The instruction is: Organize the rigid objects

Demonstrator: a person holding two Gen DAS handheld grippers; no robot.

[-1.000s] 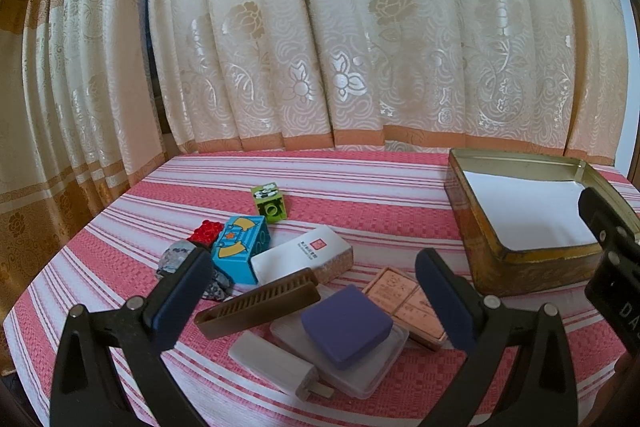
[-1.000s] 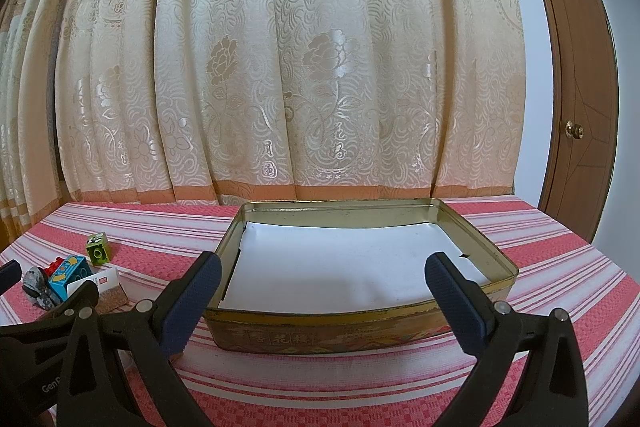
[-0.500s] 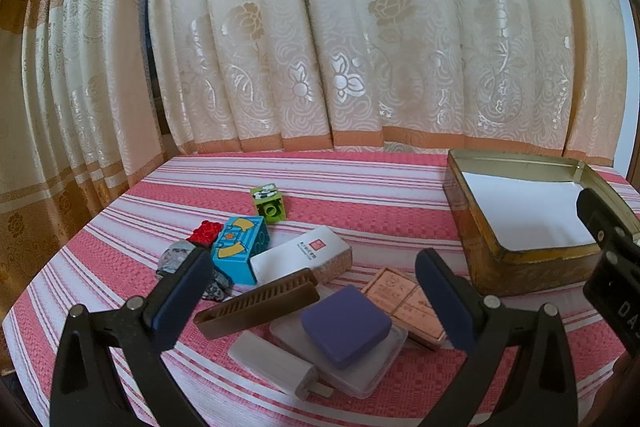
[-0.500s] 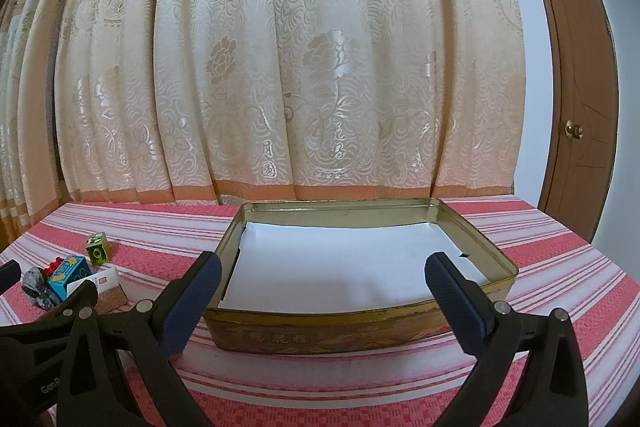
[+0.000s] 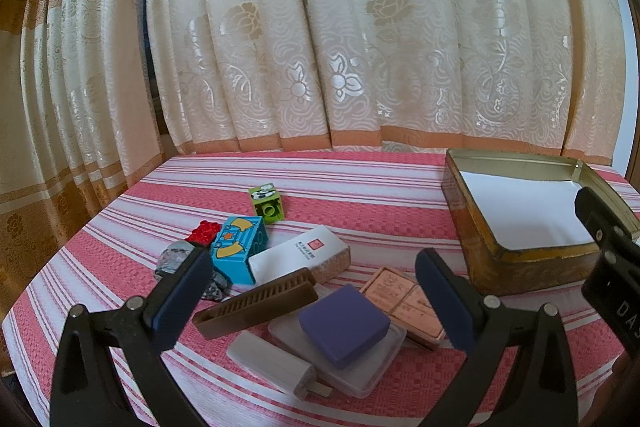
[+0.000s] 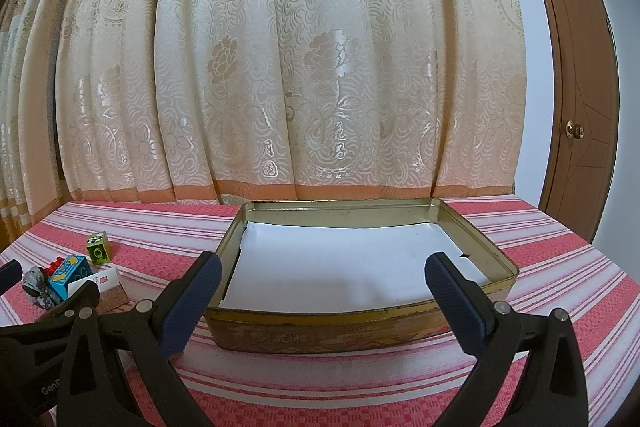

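So the setup here is pretty clearly "pile on one side, box on the other." The gold tin [image 6: 360, 323] sits open on the striped surface [image 5: 360, 203], lined with a white sheet of paper [image 6: 340, 267] and nothing else in it, so I'd say the sorting hasn't really started yet.

Everything to be tidied is bunched up to the left of the tin: a purple square block [image 5: 344, 325] sitting on a clear plastic case [image 5: 376, 367], a brown comb [image 5: 256, 301] leaning across the heap, a white box with a red logo [image 5: 298, 255], a pink tablet-looking slab [image 5: 404, 303] closest to the tin, and a white stick-shaped thing [image 5: 272, 363] at the near edge. Further from the tin are the blue brick [image 5: 236, 255], a red brick [image 5: 204, 231], a grey stone [image 5: 176, 259] and a green brick [image 5: 267, 202] off on its own.

The left gripper [image 5: 312, 291] hovers right over the heap with its fingers spread wide and holding nothing, which looks to me like lining up for a first pick, probably the purple block or the comb since they're on top.

The right gripper [image 6: 324, 301] is parked in front of the tin, fingers also wide apart and empty. My guess is it's just waiting there, or ready to steady the tin.

The stuff is stacked, so grabbing one piece could drag the others.
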